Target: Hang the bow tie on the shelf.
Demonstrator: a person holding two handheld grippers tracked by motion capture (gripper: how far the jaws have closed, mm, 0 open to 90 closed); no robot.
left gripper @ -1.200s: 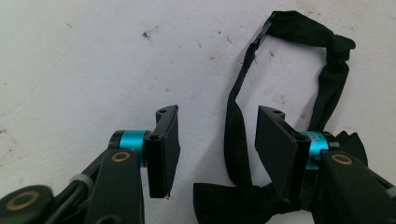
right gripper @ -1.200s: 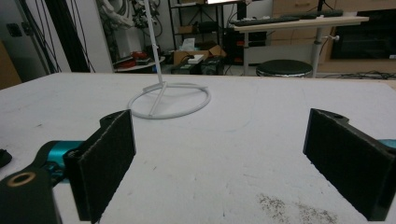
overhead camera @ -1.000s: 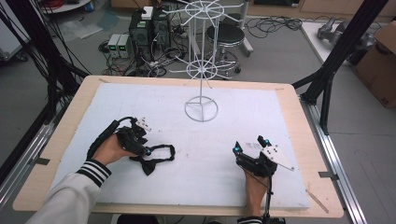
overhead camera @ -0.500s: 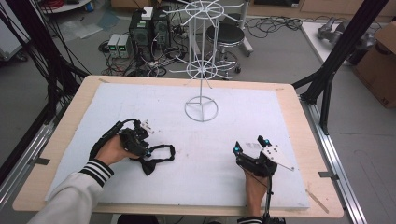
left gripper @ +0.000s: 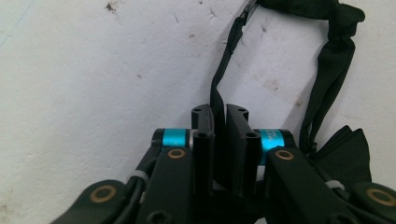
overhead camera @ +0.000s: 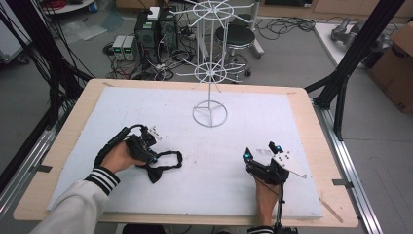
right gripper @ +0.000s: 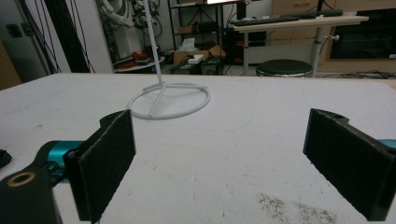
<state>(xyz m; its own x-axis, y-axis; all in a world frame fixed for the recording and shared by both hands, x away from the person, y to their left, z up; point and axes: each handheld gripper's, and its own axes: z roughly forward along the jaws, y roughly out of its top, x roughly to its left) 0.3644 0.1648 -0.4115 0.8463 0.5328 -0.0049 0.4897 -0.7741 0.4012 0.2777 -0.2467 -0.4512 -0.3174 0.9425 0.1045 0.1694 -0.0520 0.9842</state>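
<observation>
A black bow tie with a thin looped strap lies on the white table cover at the left front. My left gripper is down at the strap. In the left gripper view its jaws have just been closing, and they now stand nearly together with the strap pinched between the pads. The bow lies just to the right of them. My right gripper rests at the right front, jaws wide open with nothing between them.
A white wire stand with a ring base and spoked tiers rises at the middle back of the table, and its base lies ahead of the right gripper. The white foam cover spreads over the wooden table.
The left gripper's jaws have drawn together on the bow tie's strap. Neither hand has shifted, and the bow tie lies where it was.
</observation>
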